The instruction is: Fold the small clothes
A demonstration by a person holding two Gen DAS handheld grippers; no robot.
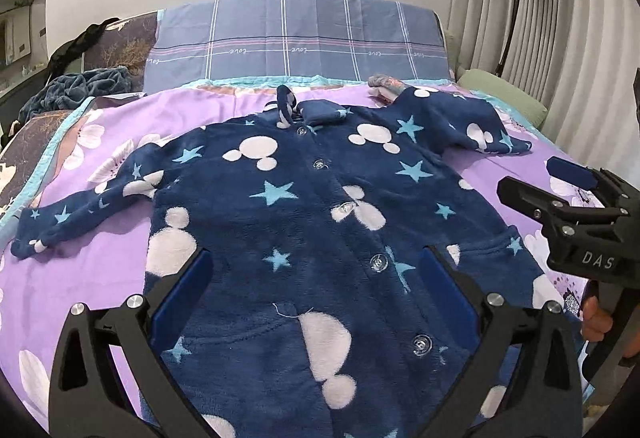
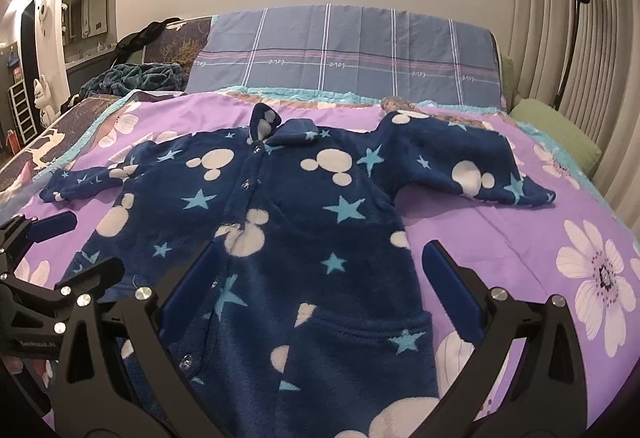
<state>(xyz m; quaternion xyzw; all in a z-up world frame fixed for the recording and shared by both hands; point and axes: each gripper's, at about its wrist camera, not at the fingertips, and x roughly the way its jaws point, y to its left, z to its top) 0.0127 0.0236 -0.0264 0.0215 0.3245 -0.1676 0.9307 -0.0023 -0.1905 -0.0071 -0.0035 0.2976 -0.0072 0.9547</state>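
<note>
Right now both grippers hang open and empty over the near part of one fleece jacket point(image 1: 320, 205): the left gripper point(image 1: 316, 290) above the button line, the right gripper point(image 2: 320, 278) above the pocket side. Spread flat and face up, the jacket lies along the middle of the bed point(image 2: 520, 238), collar toward the pillow point(image 1: 296, 37). Folding it well probably means pinching each of the two sleeves near its cuff and laying it across the chest without bunching. Five buttons show.
</note>
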